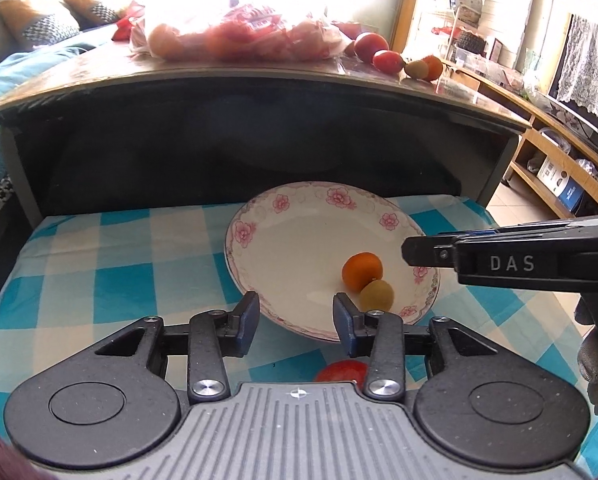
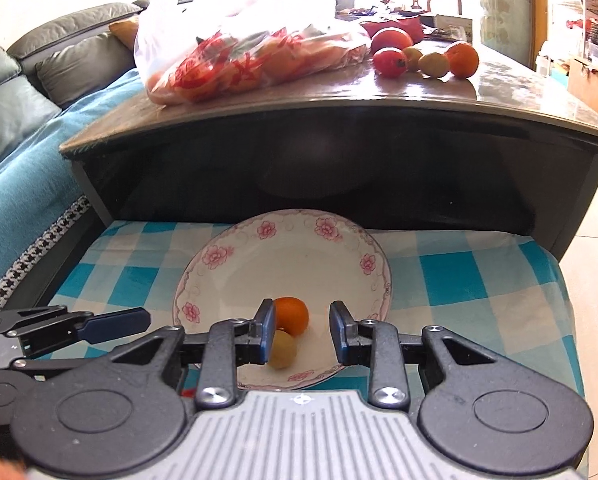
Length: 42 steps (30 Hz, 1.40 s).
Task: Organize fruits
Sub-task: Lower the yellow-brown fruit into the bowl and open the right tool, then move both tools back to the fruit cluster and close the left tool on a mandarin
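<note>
I'm hovering both released grippers, left gripper [image 1: 295,322] and right gripper [image 2: 303,334], over the floral plate [image 1: 299,216], where the orange [image 1: 362,271] and green fruit [image 1: 376,295] are touching at its 5 o'clock rim, risking nudging them off.

Home living room, grey sofa [image 2: 39,68], cushions [image 1: 39,20], TV shelf [image 1: 559,148]
</note>
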Each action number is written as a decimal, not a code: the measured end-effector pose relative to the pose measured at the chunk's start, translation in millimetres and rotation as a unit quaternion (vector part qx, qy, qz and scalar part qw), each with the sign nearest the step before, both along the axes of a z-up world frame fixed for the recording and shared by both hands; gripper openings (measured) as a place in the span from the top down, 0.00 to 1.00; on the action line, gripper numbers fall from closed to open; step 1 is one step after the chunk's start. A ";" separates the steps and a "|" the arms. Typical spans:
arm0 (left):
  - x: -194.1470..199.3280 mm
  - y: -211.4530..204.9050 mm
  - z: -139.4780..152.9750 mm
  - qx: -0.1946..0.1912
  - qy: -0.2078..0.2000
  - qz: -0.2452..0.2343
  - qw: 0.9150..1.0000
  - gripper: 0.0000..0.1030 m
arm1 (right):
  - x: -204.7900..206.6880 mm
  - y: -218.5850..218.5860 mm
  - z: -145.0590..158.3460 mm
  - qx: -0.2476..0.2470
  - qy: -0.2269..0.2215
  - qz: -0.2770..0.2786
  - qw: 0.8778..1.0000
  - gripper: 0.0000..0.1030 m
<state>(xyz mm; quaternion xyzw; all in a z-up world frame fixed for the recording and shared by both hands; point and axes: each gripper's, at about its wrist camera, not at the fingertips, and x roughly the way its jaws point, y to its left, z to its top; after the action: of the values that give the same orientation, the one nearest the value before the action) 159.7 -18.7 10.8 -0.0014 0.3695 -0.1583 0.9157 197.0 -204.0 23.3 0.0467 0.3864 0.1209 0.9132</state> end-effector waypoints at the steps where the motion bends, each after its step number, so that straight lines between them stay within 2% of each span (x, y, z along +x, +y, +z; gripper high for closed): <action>1: -1.4 0.9 1.9 0.000 -0.001 0.000 1.000 0.50 | -1.5 -1.2 1.8 0.004 0.003 -0.002 1.000 0.69; 13: -32.6 14.6 23.3 -0.008 -0.013 0.002 1.000 0.43 | -46.6 2.4 21.7 0.020 0.002 -0.004 1.000 0.68; 29: -78.6 36.6 30.9 -0.039 -0.004 0.018 0.999 0.38 | -113.6 -7.0 24.1 0.056 0.021 -0.030 0.998 0.68; 34: -88.6 43.3 26.4 -0.040 0.005 0.026 0.999 0.36 | -128.2 -2.4 22.6 0.058 0.026 -0.029 0.998 0.67; 42: -97.2 42.7 7.8 -0.019 0.030 0.025 0.999 0.35 | -137.8 1.3 15.7 0.059 0.043 -0.025 0.997 0.64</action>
<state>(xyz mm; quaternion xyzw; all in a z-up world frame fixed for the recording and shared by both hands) 62.4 24.0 18.6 -0.0325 0.3935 -0.1418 0.9077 59.2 -202.7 38.9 0.1153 0.4160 0.1187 0.8942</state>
